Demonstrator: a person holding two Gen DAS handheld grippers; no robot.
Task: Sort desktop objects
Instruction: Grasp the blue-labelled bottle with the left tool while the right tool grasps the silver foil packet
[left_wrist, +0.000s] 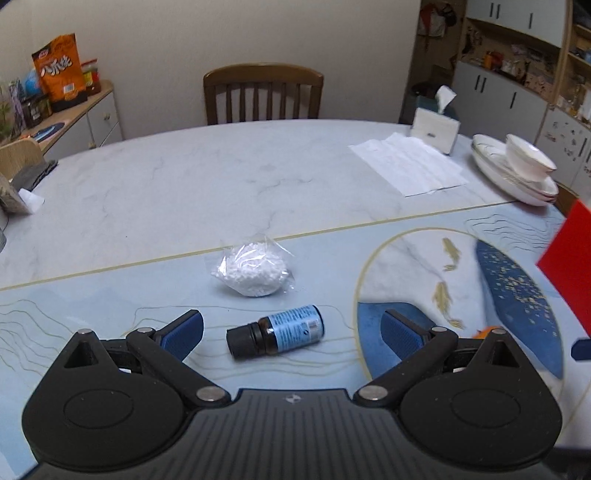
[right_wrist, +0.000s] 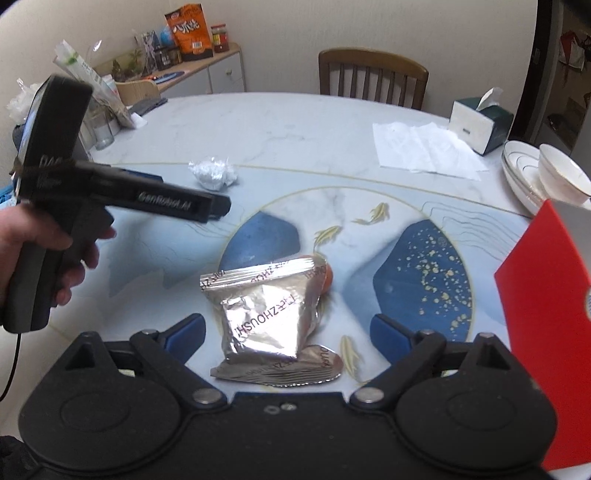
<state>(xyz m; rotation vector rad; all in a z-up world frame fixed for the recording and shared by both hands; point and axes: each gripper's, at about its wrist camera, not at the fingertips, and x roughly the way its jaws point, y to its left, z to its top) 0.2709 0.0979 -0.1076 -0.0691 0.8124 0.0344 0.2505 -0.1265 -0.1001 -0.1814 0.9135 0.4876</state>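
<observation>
left hand-held gripper (left_wrist: 291, 334): spread, bottle (left_wrist: 276, 335) lying between fingers on desk (left_wrist: 147, 192) | right hand-held gripper (right_wrist: 288, 334): spread, foil packet (right_wrist: 264, 314) between fingers | bag of white pellets (left_wrist: 251, 271) at 12 o'clock of bottle

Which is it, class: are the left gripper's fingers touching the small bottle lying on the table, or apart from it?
Apart. The left wrist view shows the small bottle lying between the left gripper's open fingers, with bare table visible on both sides.

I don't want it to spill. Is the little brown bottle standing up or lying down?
Lying down. The bottle rests on its side on the table, black cap on.
</observation>
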